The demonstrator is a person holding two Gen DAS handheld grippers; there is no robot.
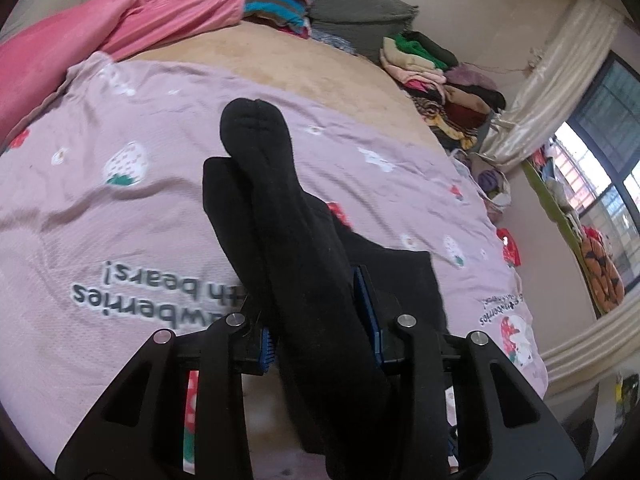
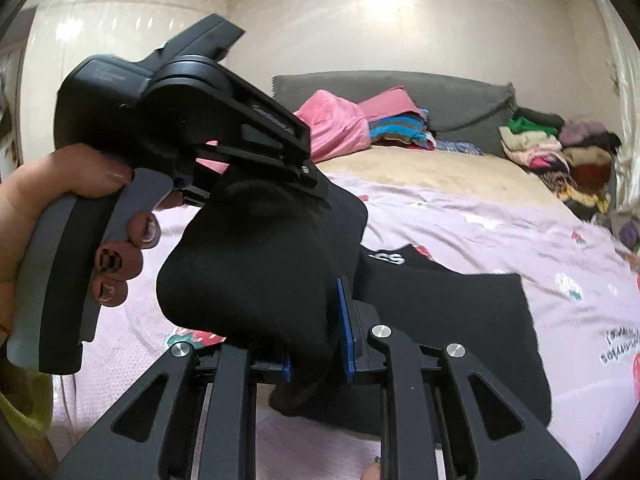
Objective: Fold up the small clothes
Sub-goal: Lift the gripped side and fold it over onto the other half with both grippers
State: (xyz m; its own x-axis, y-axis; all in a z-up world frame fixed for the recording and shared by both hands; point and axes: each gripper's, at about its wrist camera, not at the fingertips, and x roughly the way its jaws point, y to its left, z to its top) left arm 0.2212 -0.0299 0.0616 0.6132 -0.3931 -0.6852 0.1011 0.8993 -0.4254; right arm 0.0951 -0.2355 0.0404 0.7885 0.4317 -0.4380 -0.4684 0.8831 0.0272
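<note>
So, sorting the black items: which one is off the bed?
The black sock, held up by both grippers; the other black garment lies flat on the pink sheet.

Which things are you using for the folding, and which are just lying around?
In use: black socks, left gripper, right gripper, both shut on them.

Lying about: pink blanket, clothes pile, black garment, strawberry sheet.

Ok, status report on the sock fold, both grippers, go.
Left gripper shut on black socks, toes pointing away. Right gripper shut on the same socks, lifted off the pink sheet. Black garment lies flat beneath; nothing blocking.
</note>
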